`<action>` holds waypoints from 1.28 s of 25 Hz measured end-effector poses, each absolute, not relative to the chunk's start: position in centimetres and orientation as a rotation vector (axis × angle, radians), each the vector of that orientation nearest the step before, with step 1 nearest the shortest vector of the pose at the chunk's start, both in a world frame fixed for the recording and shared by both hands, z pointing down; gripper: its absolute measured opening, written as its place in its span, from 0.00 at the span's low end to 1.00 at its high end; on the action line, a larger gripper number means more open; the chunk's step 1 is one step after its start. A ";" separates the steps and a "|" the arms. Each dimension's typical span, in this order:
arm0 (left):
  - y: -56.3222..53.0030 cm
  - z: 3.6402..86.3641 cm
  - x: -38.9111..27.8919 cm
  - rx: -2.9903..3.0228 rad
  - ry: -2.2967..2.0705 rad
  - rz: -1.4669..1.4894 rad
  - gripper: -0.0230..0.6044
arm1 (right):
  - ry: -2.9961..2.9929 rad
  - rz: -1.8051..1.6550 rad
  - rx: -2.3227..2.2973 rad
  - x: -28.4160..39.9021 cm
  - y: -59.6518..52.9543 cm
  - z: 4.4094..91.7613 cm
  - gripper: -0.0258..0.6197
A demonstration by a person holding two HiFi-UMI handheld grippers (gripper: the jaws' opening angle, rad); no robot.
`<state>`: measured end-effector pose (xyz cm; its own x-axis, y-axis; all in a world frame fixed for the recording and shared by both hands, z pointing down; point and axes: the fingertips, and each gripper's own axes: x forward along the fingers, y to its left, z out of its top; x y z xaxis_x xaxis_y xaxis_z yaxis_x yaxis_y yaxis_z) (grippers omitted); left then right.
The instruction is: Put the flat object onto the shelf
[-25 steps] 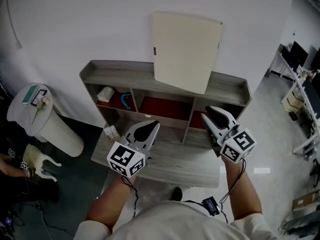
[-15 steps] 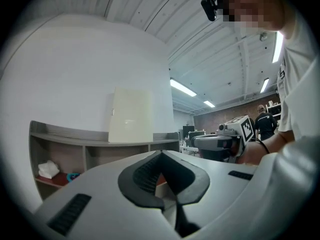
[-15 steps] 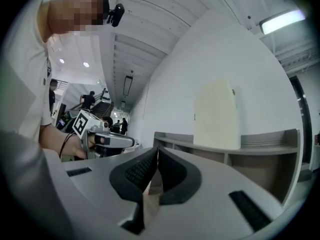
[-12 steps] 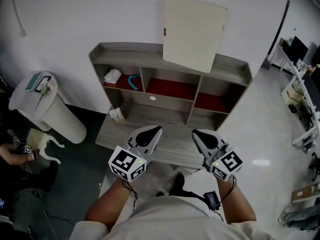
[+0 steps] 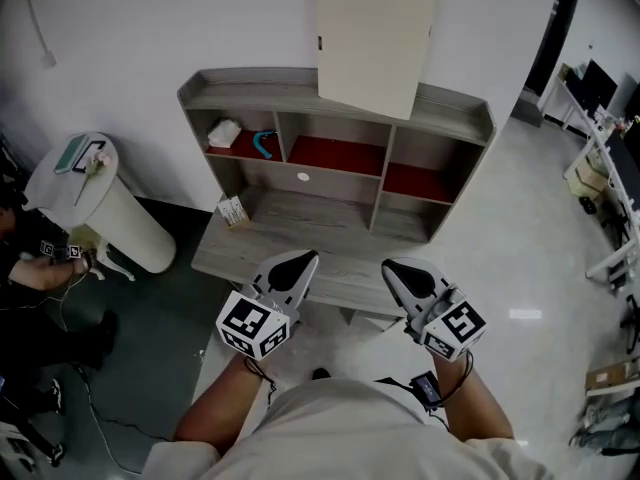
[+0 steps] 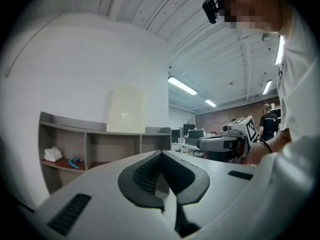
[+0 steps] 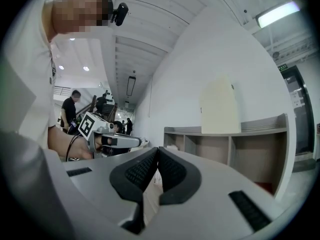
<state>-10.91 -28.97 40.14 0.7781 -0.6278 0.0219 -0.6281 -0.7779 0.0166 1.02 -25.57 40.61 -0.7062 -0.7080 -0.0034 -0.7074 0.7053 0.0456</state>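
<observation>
The flat object, a cream board [image 5: 375,43], stands upright on top of the grey wooden shelf unit [image 5: 455,123] and leans on the white wall. It shows the same way in the left gripper view [image 6: 126,110] and the right gripper view [image 7: 219,106]. Both grippers hang level in front of the shelf's lower ledge, apart from it. My left gripper [image 5: 304,259] [image 6: 161,154] is shut with nothing in it. My right gripper [image 5: 392,267] [image 7: 157,150] is also shut and empty.
The shelf's left compartment holds a white crumpled item [image 5: 222,131] and a teal hook [image 5: 262,143]. A small box [image 5: 233,211] lies on the lower ledge. A white round stand [image 5: 95,208] sits at left, with a person's hand [image 5: 40,268] beside it.
Both grippers have drawn back from the shelf toward my body and sunk a little. The right jaws have closed. The board stays on the shelf top.
</observation>
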 end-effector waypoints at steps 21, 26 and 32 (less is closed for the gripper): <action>-16.0 40.9 1.9 2.945 -1.148 0.061 0.06 | -2.928 -0.014 1.130 14.0 -13.6 42.3 0.07; -13.6 41.3 2.3 2.947 -1.133 0.074 0.06 | -2.940 0.009 1.122 14.1 -11.2 42.6 0.07; -11.2 42.0 2.0 2.972 -1.049 0.054 0.06 | -2.926 0.041 1.159 13.7 -8.7 43.8 0.07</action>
